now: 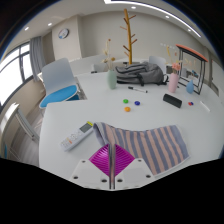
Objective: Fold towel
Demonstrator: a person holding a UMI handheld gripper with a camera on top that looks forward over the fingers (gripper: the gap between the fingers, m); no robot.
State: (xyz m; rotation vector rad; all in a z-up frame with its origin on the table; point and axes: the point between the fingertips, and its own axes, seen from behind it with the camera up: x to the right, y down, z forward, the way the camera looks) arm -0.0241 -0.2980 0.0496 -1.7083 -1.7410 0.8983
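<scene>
A wide view looks forward along a hand-held gripper over a white table (pixel 75 112) in a bright room.

On the far left, windows (pixel 15 70) line the wall, with a round clock (pixel 64 33) high on the wall to their right. A chair with a blue seat (pixel 58 92) stands at the table's left side. Near the left of the gripper lies a small white device (pixel 78 136) on the table.

In the near centre is the gripper (pixel 110 160). Its two fingers are closed together, and the magenta pads (pixel 108 158) press on the near edge of the striped towel (pixel 145 145). The towel is grasped there. It has grey and pale stripes and spreads from the fingers to the right across the table, partly lying flat with a raised fold near the fingers.

Beyond the towel, at mid-table, sit several small coloured round pieces (pixel 131 102). Farther back stand a wooden branched rack (pixel 128 35) and a heap of grey fabric (pixel 140 72). On the far right are a dark flat object (pixel 173 101), a pinkish cup (pixel 193 87) and a rack of shelves (pixel 193 55).
</scene>
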